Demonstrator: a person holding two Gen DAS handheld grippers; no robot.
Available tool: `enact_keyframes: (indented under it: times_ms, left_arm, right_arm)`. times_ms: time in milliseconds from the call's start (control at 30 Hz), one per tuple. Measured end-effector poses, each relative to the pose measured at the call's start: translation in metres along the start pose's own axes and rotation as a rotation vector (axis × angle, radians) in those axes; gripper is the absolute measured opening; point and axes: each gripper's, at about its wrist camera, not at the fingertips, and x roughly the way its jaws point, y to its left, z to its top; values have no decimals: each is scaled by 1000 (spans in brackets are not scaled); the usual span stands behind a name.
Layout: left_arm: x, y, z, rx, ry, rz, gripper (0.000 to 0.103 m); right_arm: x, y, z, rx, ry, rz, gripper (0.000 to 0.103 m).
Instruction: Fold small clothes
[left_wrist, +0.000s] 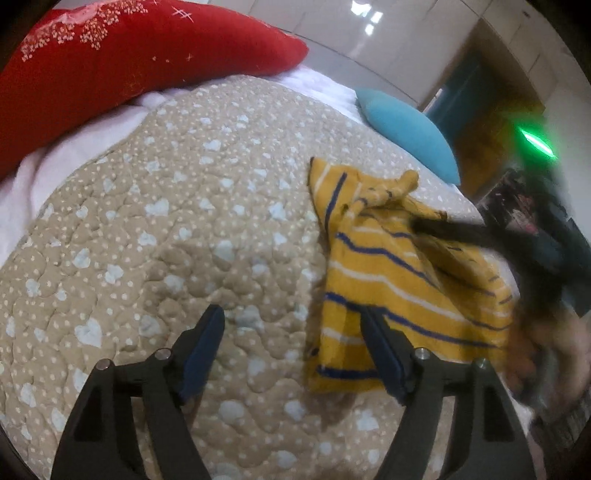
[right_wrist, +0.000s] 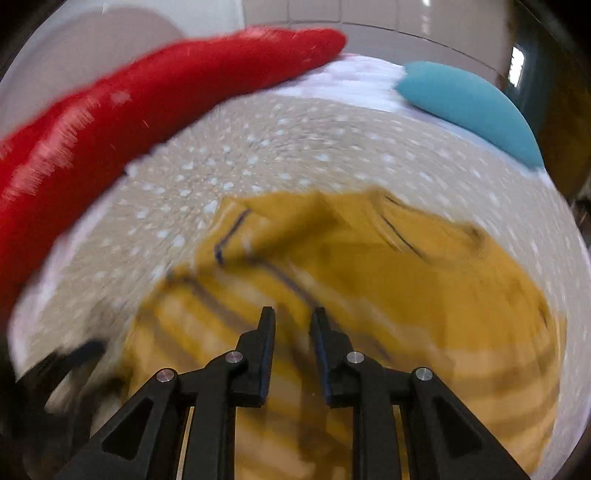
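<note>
A small mustard-yellow garment (left_wrist: 391, 280) with navy and white stripes lies partly folded and rumpled on the beige quilt (left_wrist: 177, 229), right of centre. My left gripper (left_wrist: 291, 315) hangs open just above the quilt; its right finger overlaps the garment's near left edge and its pads press on nothing. In the right wrist view, which is motion-blurred, the garment (right_wrist: 369, 280) fills the middle. My right gripper (right_wrist: 293, 314) hovers over it with a narrow gap between its fingers and nothing pinched. In the left wrist view that gripper shows only as a dark blur at the far right.
A long red pillow (left_wrist: 122, 62) lies along the far left of the bed on a white sheet (left_wrist: 48, 166). A blue cushion (left_wrist: 410, 129) sits at the far right edge. The quilt (right_wrist: 258, 158) stretches left of the garment. Beyond the bed are a shiny floor and cabinets.
</note>
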Motion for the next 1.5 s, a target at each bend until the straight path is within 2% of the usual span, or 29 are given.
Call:
enact_keyframes:
  times_ms: [133,233,300,333,400,467,600,633,667,800,967,1033,1100,1133,1167,1233,1300,1433,1500]
  left_arm:
    - [-6,13,2,-29,14,-49,75]
    - [-10,22,5,-56,2,-46,75]
    - [-13,25,7,-71,-10,-29,75]
    - [-13,27,8,-78,-13,-25,75]
    - [-16,31,9,-90,-25,-9,75]
    - [-22,39,10,-110,-46,20,75]
    - [-37,64,12,-196,-85,71,75]
    - [-39,68,13,-211,-90,76,76]
    - [-42,75,13,-234,-96,78,76]
    - [-49,91,13,-301,-110,65,77]
    - [-51,95,12,-295,-110,68,77]
    - [-49,95,12,-287,-105,70,77]
    - [-48,95,12,-282,-99,69,77]
    - [-51,95,10,-280,-98,67,77]
    - [-50,95,10,-280,-97,65,77]
    - [-50,96,10,-279,-95,62,77]
    - [-51,96,9,-282,-95,60,77]
    - [-50,95,9,-283,-97,65,79]
    - [-49,94,8,-276,-97,73,79]
  right_arm:
    - [49,28,42,-63,63,-103,22]
    - [66,39,55,-119,95,-160,22]
    - [61,42,58,-140,100,-171,22]
    - [49,39,56,-135,87,-157,22]
    - [24,30,48,-101,37,-108,29]
    - [-4,24,33,-54,2,-50,55]
    - [-39,38,-3,-105,11,1,59]
    - [-44,46,-11,-128,21,10,63]
    - [-44,50,-15,-138,29,13,67]
    - [-36,76,-27,-157,79,29,70]
    - [-6,105,-29,-181,133,-107,78]
    - [11,113,-31,-203,168,-234,78]
    - [16,115,-32,-202,160,-287,78]
    - [15,115,-32,-196,145,-309,74]
    - [14,113,-33,-191,133,-333,60]
    - [13,111,-35,-191,133,-358,50]
    - [15,113,-38,-218,135,-377,50]
    - [28,129,-42,-289,134,-483,56]
    - [31,137,-44,-321,119,-515,56]
